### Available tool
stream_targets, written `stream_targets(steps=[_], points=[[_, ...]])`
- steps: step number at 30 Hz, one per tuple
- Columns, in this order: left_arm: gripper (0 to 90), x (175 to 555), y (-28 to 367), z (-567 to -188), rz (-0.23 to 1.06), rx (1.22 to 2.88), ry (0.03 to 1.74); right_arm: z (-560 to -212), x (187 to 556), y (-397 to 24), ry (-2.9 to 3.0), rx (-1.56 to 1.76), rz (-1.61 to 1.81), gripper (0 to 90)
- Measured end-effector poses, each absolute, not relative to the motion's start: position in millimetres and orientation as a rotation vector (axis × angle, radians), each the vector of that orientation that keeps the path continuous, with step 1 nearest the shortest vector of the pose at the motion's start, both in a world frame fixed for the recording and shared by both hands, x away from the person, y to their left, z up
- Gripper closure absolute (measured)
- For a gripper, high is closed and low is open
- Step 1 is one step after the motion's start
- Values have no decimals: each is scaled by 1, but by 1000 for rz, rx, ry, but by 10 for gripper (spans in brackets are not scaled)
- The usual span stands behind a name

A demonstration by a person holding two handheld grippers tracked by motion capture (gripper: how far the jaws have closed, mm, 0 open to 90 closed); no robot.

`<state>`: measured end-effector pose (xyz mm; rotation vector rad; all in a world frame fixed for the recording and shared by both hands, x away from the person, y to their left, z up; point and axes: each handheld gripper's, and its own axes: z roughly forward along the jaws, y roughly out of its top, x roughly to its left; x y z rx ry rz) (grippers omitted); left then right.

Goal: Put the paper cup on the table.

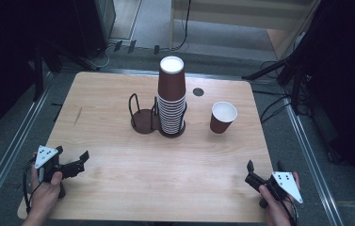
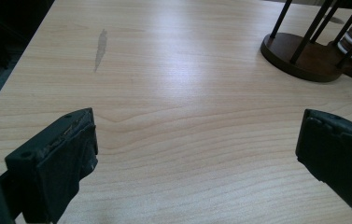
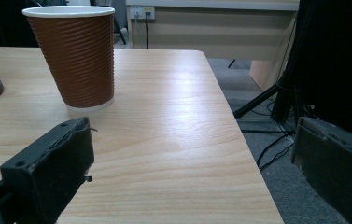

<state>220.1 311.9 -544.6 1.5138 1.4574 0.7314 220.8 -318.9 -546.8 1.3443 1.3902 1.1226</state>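
Spanning most of the high view, the wooden table (image 1: pixel 118 179) carries everything else, with a dark grain mark near its left edge and a small round grommet (image 1: pixel 197 92) toward the far side. Next in size is the stack of cups (image 1: pixel 171 96), brown ribbed paper cups nested upside down; its long axis stands vertical, with the white base of the top cup facing up. The stack sits in the right ring of a dark wire cup holder (image 1: pixel 143 117) near the table's middle, whose left ring stands empty with its upright wires showing.

To the right of the holder, well apart from it, stands a single cup (image 1: pixel 222 117). It is upright on its base, mouth opening upward, its long axis vertical, white inside and brown ribbed outside. In the right gripper view it rises ahead and to the left of the jaws (image 3: pixel 73 56), clear of them.

The left gripper (image 1: pixel 74 162) rests at the near left corner of the table in the person's hand, its jaws spread wide with bare wood between them, aimed toward the holder. The right gripper (image 1: pixel 263 168) sits at the near right corner, jaws likewise spread and gripping nothing, one jaw over the table, the other past its edge.
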Motion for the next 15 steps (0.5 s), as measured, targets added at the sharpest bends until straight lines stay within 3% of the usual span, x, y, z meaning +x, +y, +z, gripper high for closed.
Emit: stream_targets(steps=[15], points=[[0, 222, 309, -547, 761, 1524, 1458, -547, 218, -318, 1362, 1329, 1107, 0]])
